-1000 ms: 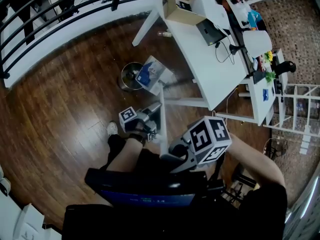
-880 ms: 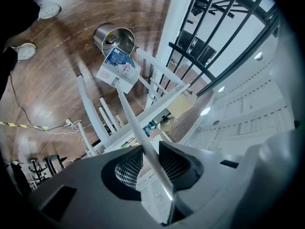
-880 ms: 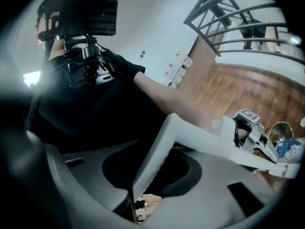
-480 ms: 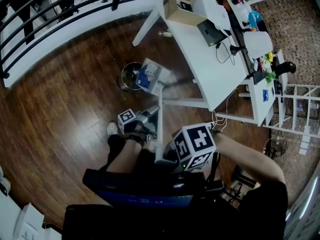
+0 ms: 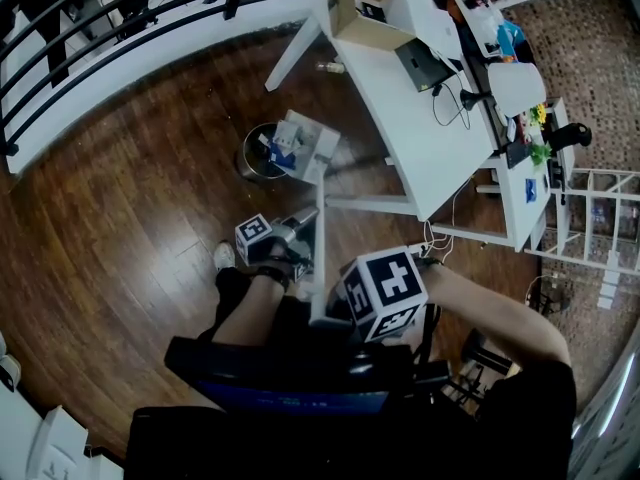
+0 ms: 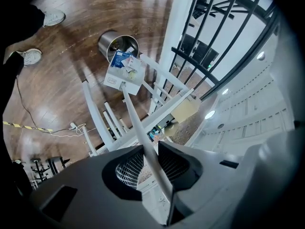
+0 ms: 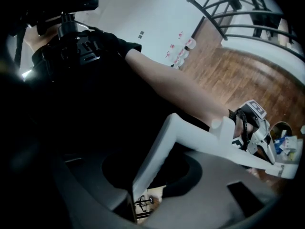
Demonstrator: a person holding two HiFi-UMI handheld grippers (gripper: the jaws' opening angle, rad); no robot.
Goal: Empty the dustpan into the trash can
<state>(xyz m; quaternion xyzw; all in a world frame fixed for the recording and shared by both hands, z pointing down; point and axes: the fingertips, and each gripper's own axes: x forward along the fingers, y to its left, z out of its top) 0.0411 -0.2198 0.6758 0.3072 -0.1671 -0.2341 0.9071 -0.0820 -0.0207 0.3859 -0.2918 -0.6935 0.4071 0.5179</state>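
- Your left gripper (image 5: 312,226) sits at the centre of the head view. The dustpan's long white handle (image 5: 320,208) runs between its jaws.
- In the left gripper view, that gripper's (image 6: 150,162) jaws have just been closing. They stand narrow and clamp the handle (image 6: 137,125), which runs up the frame from between them.
- Your right gripper (image 5: 328,313) is lower centre in the head view, at the near end of the handle.
- In the right gripper view, its (image 7: 152,175) jaws are nearly together and pinch the bent top end of the handle (image 7: 190,135).
- The dustpan (image 5: 298,146) is upper centre in the head view. Its white pan overlaps the right rim of the trash can (image 5: 250,160).
- In the left gripper view, the dustpan (image 6: 123,75) lies just below the round metal trash can (image 6: 110,42), upper left of centre.
- Blue and white scraps (image 6: 125,63) lie in the pan. They carry some print, but it is too small to read.
- Each marker cube (image 5: 386,288) shows black-and-white square patterns and no words you can read.
- An open cardboard box (image 5: 352,13) stands on the white table (image 5: 420,138), top centre. A dark label inside the box cannot be read.
- Two pale shoes (image 6: 29,56) stand on the dark wood floor (image 5: 130,198), at the upper left of the left gripper view.
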